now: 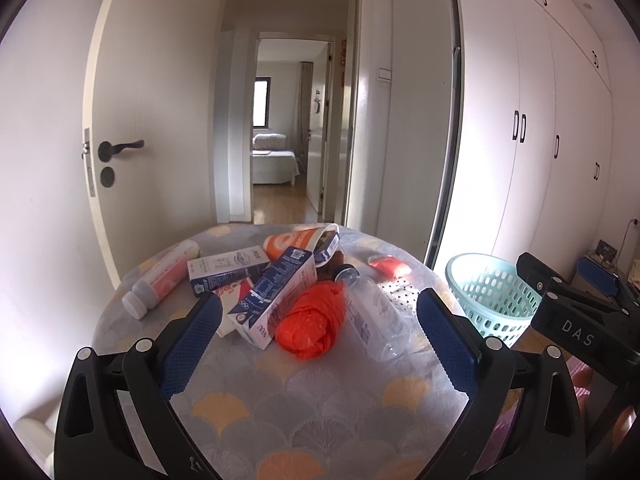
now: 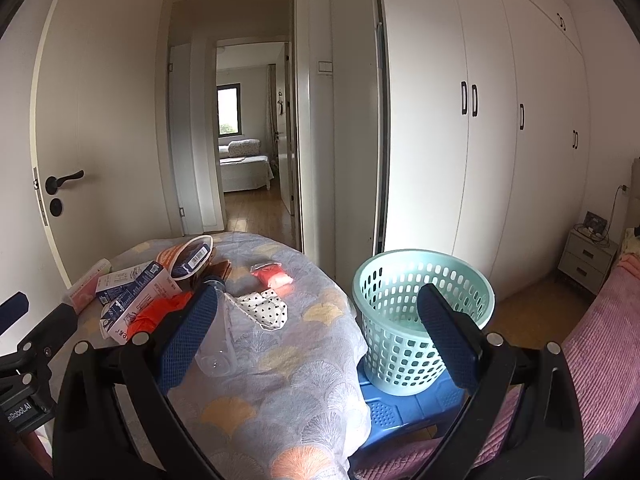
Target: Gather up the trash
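Note:
Trash lies on a round table (image 1: pixel 320 404) with a patterned cloth: a crumpled orange plastic bag (image 1: pixel 312 322), a blue-white carton (image 1: pixel 276 298), a second carton (image 1: pixel 226 268), a clear plastic bottle (image 1: pixel 374 316), a pink-labelled bottle (image 1: pixel 160 278), an orange cup (image 1: pixel 298 242), a red packet (image 1: pixel 390 266) and a dotted wrapper (image 2: pixel 264 306). A mint basket (image 2: pixel 404 320) stands on a blue stool (image 2: pixel 400 412) right of the table. My left gripper (image 1: pixel 318 316) is open and empty, just before the orange bag. My right gripper (image 2: pixel 316 312) is open and empty, between table and basket.
White wardrobe doors (image 2: pixel 500 140) fill the right side. An open door (image 1: pixel 132 128) and a hallway lie behind the table. A pink bedspread (image 2: pixel 600 340) is at the right, with a nightstand (image 2: pixel 588 260) beyond. The right gripper also shows in the left wrist view (image 1: pixel 576 316).

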